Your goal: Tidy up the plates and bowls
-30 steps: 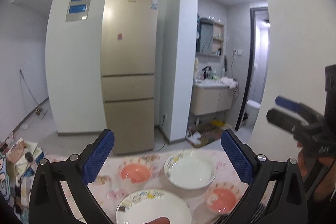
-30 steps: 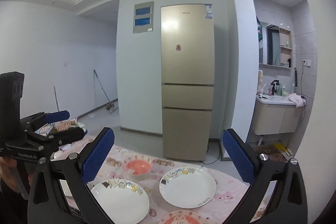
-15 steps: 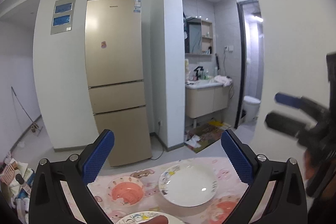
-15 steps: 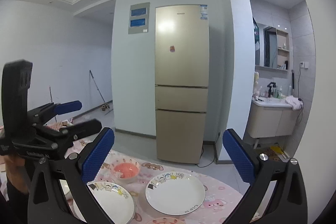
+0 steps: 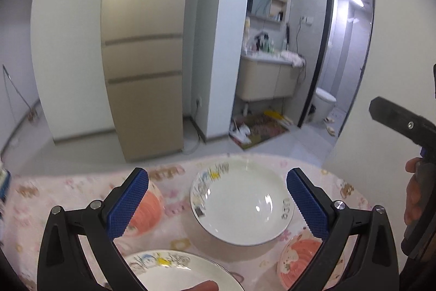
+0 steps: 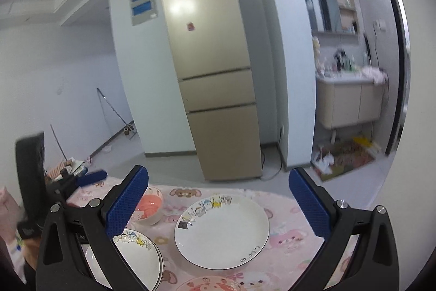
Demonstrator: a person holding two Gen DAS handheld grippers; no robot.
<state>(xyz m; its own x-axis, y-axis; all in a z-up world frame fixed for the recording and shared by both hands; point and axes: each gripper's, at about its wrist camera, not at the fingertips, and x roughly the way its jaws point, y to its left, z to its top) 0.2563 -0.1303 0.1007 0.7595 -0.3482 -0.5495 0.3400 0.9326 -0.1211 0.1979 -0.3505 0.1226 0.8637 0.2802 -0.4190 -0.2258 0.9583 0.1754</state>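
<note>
The table (image 6: 286, 212), under a pink cartoon-print cloth, lies below both grippers. On it the large white plate (image 6: 222, 232) sits between the blue fingertips of the right gripper (image 6: 218, 206) in its own view, lower than them and not touched; the left gripper (image 5: 218, 205) frames the same plate (image 5: 241, 205) from its side. Both grippers stand wide open and hold nothing.

A second white plate (image 6: 139, 254) lies near the left finger of the right gripper, partly hidden behind it, and shows at the bottom edge of the left view (image 5: 177, 273). Both plates are white with a small cartoon band on the far rim and a thin dark edge. A pink bowl (image 6: 149, 205) stands beyond the second plate, half covered by the fingertip; another pink bowl (image 5: 302, 259) sits near the right of the big plate, and only its rim shows at the bottom of the right view.

Compared with half a second ago, both cameras have tipped down and drawn nearer: the plates fill more of each view, and the fridge (image 6: 212, 72) leans in the right view.
</note>
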